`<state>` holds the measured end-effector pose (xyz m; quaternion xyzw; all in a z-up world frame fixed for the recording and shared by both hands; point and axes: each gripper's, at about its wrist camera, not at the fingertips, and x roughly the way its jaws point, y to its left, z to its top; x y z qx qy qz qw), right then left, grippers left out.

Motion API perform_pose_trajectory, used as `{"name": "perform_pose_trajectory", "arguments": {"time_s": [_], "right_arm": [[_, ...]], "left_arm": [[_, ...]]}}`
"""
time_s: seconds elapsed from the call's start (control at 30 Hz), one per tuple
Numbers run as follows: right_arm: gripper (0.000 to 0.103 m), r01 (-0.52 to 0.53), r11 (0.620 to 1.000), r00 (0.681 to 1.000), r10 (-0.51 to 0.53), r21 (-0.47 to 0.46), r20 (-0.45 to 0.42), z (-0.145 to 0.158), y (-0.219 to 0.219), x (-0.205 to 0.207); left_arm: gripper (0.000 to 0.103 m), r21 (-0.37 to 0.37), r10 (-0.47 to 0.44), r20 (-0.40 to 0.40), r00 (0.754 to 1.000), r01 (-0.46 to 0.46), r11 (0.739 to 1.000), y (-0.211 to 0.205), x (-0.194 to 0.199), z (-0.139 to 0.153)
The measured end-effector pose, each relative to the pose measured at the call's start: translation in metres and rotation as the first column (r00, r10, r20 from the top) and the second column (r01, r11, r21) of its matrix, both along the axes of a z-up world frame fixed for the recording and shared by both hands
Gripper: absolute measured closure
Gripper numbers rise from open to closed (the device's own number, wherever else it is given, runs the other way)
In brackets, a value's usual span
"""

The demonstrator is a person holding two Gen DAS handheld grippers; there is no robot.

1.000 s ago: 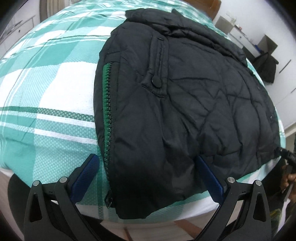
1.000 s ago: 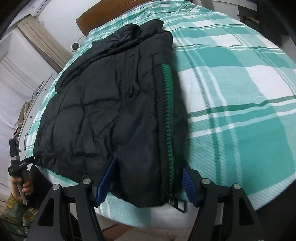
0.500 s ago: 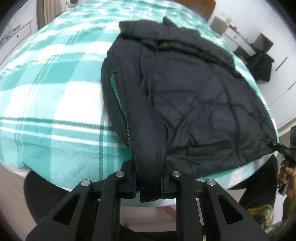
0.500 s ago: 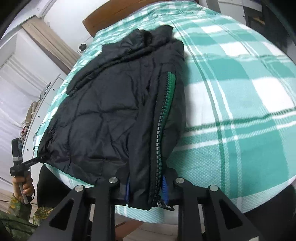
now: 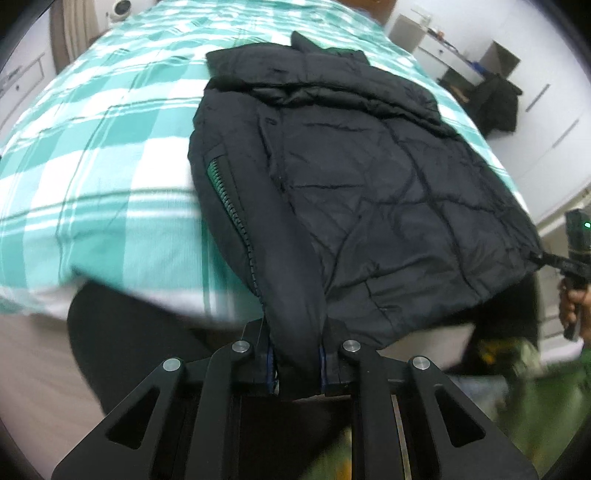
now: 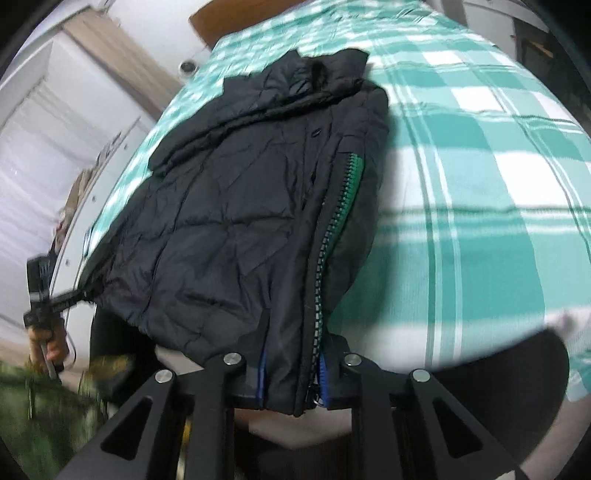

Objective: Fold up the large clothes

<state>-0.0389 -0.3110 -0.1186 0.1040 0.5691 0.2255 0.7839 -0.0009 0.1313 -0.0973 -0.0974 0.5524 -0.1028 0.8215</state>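
Observation:
A black quilted jacket [image 5: 388, 177] with a green zipper lies on the green-and-white checked bed [image 5: 103, 155]. My left gripper [image 5: 295, 363] is shut on the jacket's bottom hem beside the zipper edge, just off the bed's near edge. In the right wrist view the jacket [image 6: 236, 206] stretches away from me, and my right gripper [image 6: 291, 384] is shut on its bottom hem at the zipper [image 6: 332, 221]. Each wrist view shows the other gripper pinching the far hem corner: the right one [image 5: 554, 260] and the left one [image 6: 70, 299].
A dark chair with clothing [image 5: 495, 99] and white cabinets [image 5: 554, 122] stand past the bed on the right. A wooden headboard [image 6: 229, 14] and curtains [image 6: 96, 62] are at the far end. The floor [image 5: 33, 354] lies below the bed's near edge.
Both grippers closed from wide open onto the jacket's bottom hem, then pulled back and up. The hem now hangs lifted off the bed's near edge.

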Motion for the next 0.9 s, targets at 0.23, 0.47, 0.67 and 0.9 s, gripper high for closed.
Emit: {"name": "perform_pose_trajectory", "arguments": {"time_s": [0.23, 0.47, 0.67, 0.9], "right_arm": [[0.085, 0.021, 0.965, 1.000, -0.023, 0.262, 0.007, 0.096, -0.015, -0.020], [0.085, 0.013, 0.925, 0.970, -0.104, 0.380, 0.222, 0.138, -0.012, 0.088], [0.085, 0.161, 0.914, 0.924, -0.272, 0.372, 0.269, 0.081, 0.003, 0.192], [0.082, 0.352, 0.842, 0.903, -0.421, 0.409, 0.090, -0.007, 0.004, 0.265]], "left_arm": [[0.088, -0.181, 0.029, 0.123, 0.992, -0.006, 0.983, 0.028, -0.022, 0.108], [0.088, -0.159, 0.065, 0.315, 0.947, -0.015, 0.987, 0.031, 0.083, 0.148], [0.082, -0.211, 0.231, 0.211, 0.950, -0.186, 0.960, 0.051, 0.200, 0.098], [0.063, -0.212, 0.186, 0.069, 0.980, -0.168, 0.963, 0.049, 0.247, 0.041]]}}
